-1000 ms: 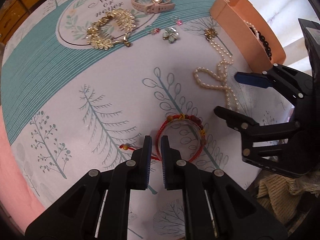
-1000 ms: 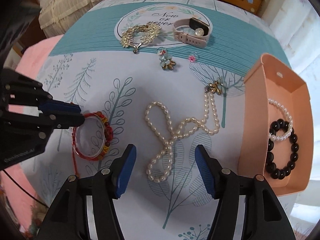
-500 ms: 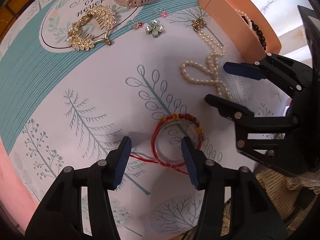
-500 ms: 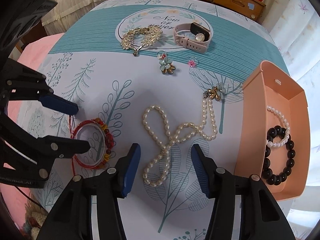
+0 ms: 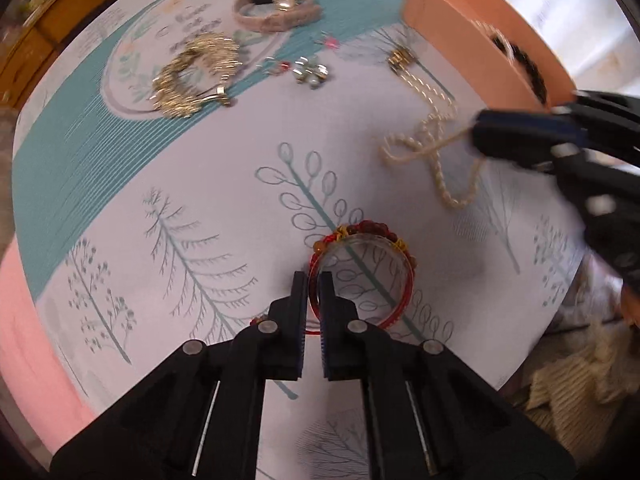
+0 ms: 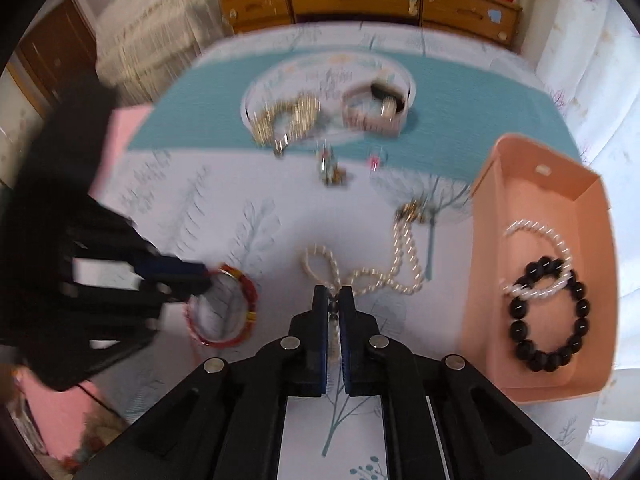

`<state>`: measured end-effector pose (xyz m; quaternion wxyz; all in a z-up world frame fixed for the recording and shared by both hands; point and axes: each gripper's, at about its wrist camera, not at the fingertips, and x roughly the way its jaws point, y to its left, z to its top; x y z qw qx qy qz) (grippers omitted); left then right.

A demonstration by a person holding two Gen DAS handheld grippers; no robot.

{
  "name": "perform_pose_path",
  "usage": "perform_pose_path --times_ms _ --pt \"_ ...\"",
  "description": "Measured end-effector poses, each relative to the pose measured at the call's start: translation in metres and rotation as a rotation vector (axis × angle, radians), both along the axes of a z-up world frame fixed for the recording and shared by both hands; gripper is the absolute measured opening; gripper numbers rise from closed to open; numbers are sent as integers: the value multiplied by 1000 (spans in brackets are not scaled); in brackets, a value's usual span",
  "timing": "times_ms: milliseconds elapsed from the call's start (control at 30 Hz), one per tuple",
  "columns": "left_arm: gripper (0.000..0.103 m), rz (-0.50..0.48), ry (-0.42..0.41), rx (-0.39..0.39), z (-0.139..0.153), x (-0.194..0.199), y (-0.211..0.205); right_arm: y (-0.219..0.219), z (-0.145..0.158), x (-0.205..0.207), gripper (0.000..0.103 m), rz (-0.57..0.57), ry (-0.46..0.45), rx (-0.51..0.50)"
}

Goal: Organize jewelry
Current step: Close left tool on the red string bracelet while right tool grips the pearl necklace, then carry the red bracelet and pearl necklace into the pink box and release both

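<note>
**Both hands loaded, box on my right**

My left gripper (image 5: pixel 314 280) has its fingers closed on the near-left rim of the red beaded bangle with a clear inner band (image 5: pixel 362 272), which sits near the front edge of the printed cloth-covered surface (image 5: pixel 200 184). I pinch only the rim so the ring can swing free when it comes up. My right gripper (image 6: pixel 333 300) has its fingers shut on the near end of the long white pearl necklace (image 6: pixel 380 272); the rest trails back toward its gold clasp (image 6: pixel 412 210), touching the cloth.

The open peach cardboard box (image 6: pixel 536 184) stands at the right edge, already holding a black bead bracelet (image 6: pixel 548 314) and a small pearl bracelet (image 6: pixel 536 256). Its front half looks free for more. Between necklace and box wall the cloth is bare, so I judge a lift over the wall is unobstructed, though the trailing strand may snag the rim.
</note>
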<state>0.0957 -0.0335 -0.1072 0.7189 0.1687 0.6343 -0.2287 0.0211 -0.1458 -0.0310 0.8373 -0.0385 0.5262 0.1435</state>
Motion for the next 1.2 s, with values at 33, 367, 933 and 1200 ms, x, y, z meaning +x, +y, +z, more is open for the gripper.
perform_pose_path --times_ms 33,367,933,1200 --pt "3 31 -12 -19 7 1 3 -5 10 -2 5 -5 -18 16" --pt "3 122 -180 -134 111 -5 6 -84 145 -15 5 -112 -270 141" --pt "3 103 -223 -142 114 22 -141 -194 252 -4 5 -230 -440 144" --pt "4 156 -184 -154 60 48 -179 -226 215 43 5 -287 -356 151"
